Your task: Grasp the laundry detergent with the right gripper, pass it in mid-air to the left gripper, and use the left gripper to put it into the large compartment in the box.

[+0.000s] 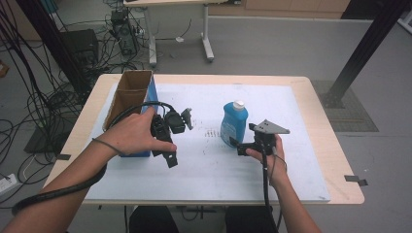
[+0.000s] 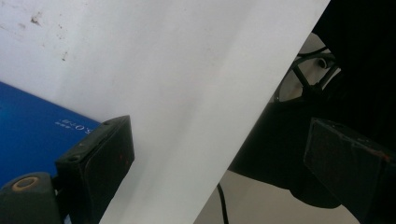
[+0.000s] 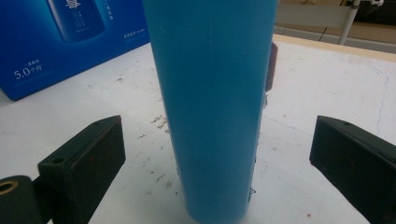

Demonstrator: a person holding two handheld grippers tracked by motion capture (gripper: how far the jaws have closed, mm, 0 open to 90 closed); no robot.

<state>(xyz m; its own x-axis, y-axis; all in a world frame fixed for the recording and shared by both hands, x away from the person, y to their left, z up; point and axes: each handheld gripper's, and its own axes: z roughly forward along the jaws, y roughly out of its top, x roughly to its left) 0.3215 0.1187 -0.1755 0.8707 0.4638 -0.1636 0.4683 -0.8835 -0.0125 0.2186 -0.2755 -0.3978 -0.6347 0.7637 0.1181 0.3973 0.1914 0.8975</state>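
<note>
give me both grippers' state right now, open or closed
left gripper: open, holding nothing, beside the blue box
right gripper: open, jaws either side of the blue bottle, not clamped

A light wooden table [image 1: 324, 127] carries a white sheet [image 1: 204, 165] over most of its top. On the sheet, a blue bottle [image 1: 233, 122] with a white cap stands upright near the middle, and an open blue carton [image 1: 130, 99] stands at the left.

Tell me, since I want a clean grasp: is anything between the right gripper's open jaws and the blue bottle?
Nothing visible is. In the right gripper view the blue bottle stands upright on the white mat, straight ahead of the right gripper, whose jaws stand wide open on either side. The blue box sits off behind, well aside.
</note>
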